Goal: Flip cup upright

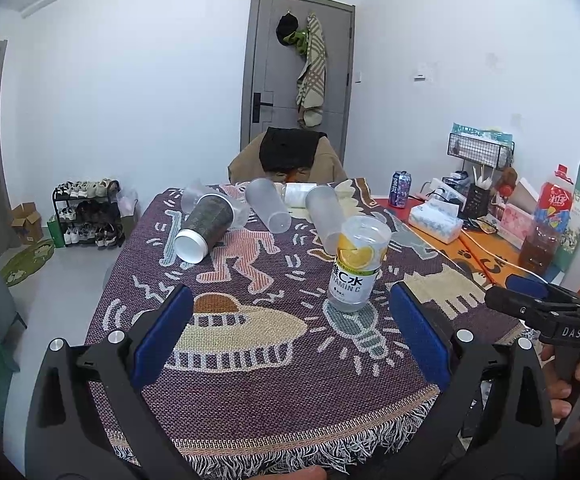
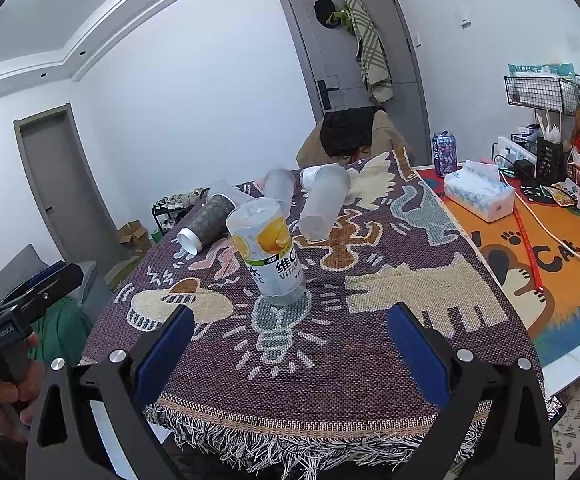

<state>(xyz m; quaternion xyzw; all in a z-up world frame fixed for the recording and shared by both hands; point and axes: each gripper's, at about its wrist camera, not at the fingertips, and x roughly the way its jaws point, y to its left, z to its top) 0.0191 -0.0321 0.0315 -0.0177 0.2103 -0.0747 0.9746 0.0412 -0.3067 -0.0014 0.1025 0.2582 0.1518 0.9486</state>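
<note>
A clear cup with a lemon "Vitamin C" label (image 1: 357,264) stands upright on the patterned cloth (image 1: 250,364); it also shows in the right wrist view (image 2: 272,252). Behind it lie several cups on their sides: a dark brown cup with a white base (image 1: 202,226) (image 2: 206,224) and frosted cups (image 1: 270,210) (image 1: 326,218) (image 2: 324,208). My left gripper (image 1: 290,320) is open and empty, short of the labelled cup. My right gripper (image 2: 290,340) is open and empty, near the cloth's fringed front edge.
To the right on an orange mat (image 2: 530,248) are a tissue pack (image 2: 480,192), a soda can (image 2: 445,152), a white cable, boxes and a wire rack (image 2: 542,90). A chair with a coat (image 1: 286,156) stands behind the table. A shoe rack (image 1: 88,212) is at the left.
</note>
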